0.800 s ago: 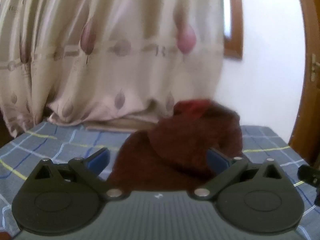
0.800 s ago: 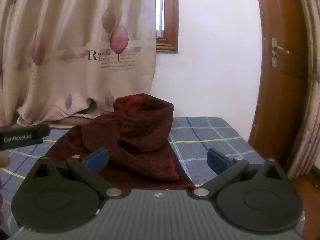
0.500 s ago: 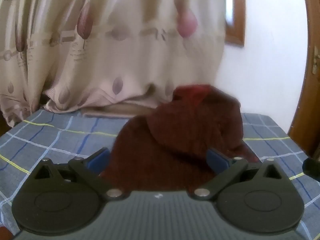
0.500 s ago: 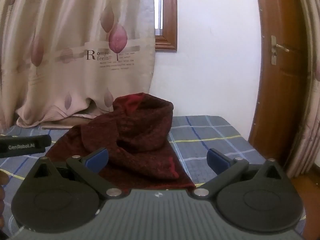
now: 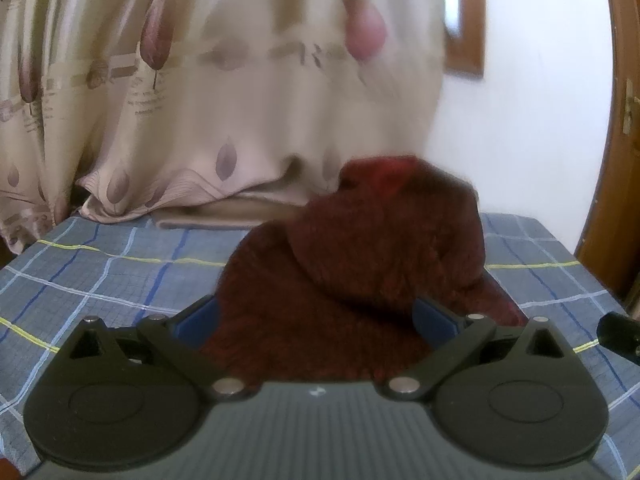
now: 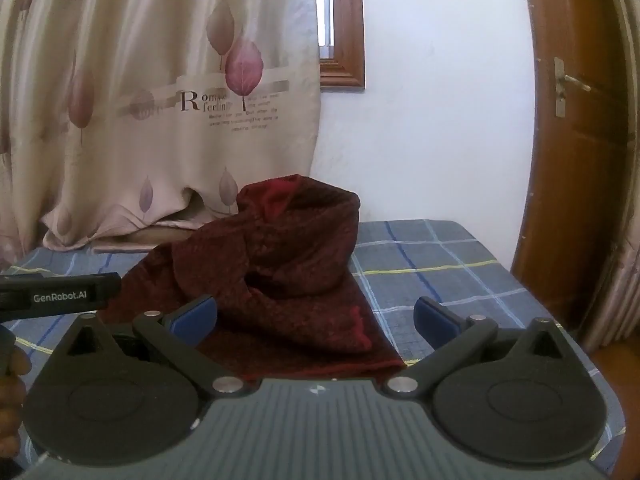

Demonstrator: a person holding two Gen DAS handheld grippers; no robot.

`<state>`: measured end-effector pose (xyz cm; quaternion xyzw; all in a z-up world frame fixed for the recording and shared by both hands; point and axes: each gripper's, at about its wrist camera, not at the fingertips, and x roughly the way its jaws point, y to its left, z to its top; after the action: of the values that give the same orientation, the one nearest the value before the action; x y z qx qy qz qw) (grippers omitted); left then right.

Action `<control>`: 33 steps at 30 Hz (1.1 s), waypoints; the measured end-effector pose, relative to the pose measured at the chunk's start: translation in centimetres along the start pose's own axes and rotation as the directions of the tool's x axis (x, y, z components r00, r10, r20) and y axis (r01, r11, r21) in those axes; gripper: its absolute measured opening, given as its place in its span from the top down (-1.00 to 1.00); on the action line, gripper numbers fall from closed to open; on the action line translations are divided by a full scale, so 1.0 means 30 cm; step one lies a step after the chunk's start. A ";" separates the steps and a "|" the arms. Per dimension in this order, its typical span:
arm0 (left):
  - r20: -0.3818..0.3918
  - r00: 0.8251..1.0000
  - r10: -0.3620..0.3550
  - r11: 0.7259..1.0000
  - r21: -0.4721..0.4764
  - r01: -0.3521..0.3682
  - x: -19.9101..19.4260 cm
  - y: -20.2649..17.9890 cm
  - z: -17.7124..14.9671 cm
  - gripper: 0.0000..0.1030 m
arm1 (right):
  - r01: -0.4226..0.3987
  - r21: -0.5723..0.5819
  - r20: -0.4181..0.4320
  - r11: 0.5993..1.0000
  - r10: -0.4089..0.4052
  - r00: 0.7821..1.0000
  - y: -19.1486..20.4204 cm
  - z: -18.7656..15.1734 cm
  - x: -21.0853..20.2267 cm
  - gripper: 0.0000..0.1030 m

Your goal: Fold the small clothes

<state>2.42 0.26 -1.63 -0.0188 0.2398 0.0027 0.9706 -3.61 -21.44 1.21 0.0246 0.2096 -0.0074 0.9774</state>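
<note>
A dark maroon knitted garment (image 6: 280,272) lies in a heap near the middle of a bed covered with a blue checked sheet (image 6: 432,264), its upper part bunched into a tall hump and its lower part spread flatter toward the cameras, with one straight hem edge near the bottom of the right wrist view. Nothing about it looks folded yet: the cloth is rumpled and no layers are laid over one another neatly, so the task appears to be at its very start, with flattening and every fold still to do. The left gripper (image 5: 316,316) has its blue-padded fingers spread wide, the garment seen between them but no pad visibly pressing on it. The right gripper (image 6: 316,316) is spread just as wide and holds nothing; the garment's lower right corner lies ahead of it, between its fingers. The left gripper also shows at the left edge of the right wrist view. Behind the bed hang a beige leaf-print curtain (image 6: 160,112), and a brown wooden door (image 6: 576,160) stands at the right.
</note>
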 end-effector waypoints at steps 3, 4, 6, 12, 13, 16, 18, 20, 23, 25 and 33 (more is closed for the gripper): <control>-0.012 1.000 0.000 1.000 -0.005 0.000 0.017 -0.003 0.002 -1.00 | -0.006 0.001 -0.007 1.000 0.006 1.000 0.004 0.007 0.013 -1.00; -0.015 1.000 -0.004 1.000 -0.007 0.004 0.022 0.000 0.003 -1.00 | -0.008 -0.002 -0.008 1.000 0.008 1.000 0.008 0.009 0.018 -1.00; -0.019 1.000 -0.003 1.000 -0.008 0.003 0.031 -0.004 0.004 -1.00 | -0.010 -0.011 -0.011 1.000 0.010 1.000 0.013 0.011 0.026 -1.00; -0.017 1.000 -0.004 1.000 0.002 0.004 0.050 -0.014 0.000 -1.00 | -0.012 -0.013 -0.023 1.000 0.012 1.000 0.018 0.013 0.052 -1.00; -0.016 1.000 -0.005 1.000 0.003 0.005 0.053 -0.015 0.001 -1.00 | -0.011 -0.012 -0.026 1.000 0.011 1.000 0.019 0.011 0.055 -1.00; -0.019 1.000 -0.008 1.000 0.006 0.008 0.061 -0.021 0.001 -1.00 | -0.009 -0.015 -0.030 1.000 0.008 1.000 0.023 0.016 0.065 -1.00; -0.019 1.000 -0.010 1.000 0.005 0.010 0.063 -0.024 0.000 -1.00 | -0.007 -0.015 -0.030 1.000 0.007 1.000 0.025 0.019 0.068 -1.00; -0.024 1.000 -0.014 1.000 0.004 0.014 0.065 -0.025 0.000 -1.00 | -0.010 -0.016 -0.032 1.000 0.009 0.999 0.027 0.023 0.068 -1.00; -0.026 1.000 -0.015 1.000 0.005 0.015 0.068 -0.028 0.000 -1.00 | -0.010 -0.019 -0.033 1.000 0.010 0.999 0.028 0.024 0.072 -1.00; -0.029 0.999 -0.022 1.000 0.006 0.022 0.068 -0.027 0.000 -1.00 | -0.016 -0.018 -0.033 1.000 0.015 0.999 0.028 0.024 0.073 -1.00; -0.032 0.999 -0.023 1.000 0.011 0.023 0.075 -0.040 0.001 -1.00 | -0.022 -0.028 -0.037 0.999 0.021 0.999 0.029 0.018 0.076 -1.00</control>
<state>4.45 -0.95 -2.63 -0.0163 0.2551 -0.0100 0.9667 -1.28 -20.61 0.81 0.0132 0.2271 0.0063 0.9738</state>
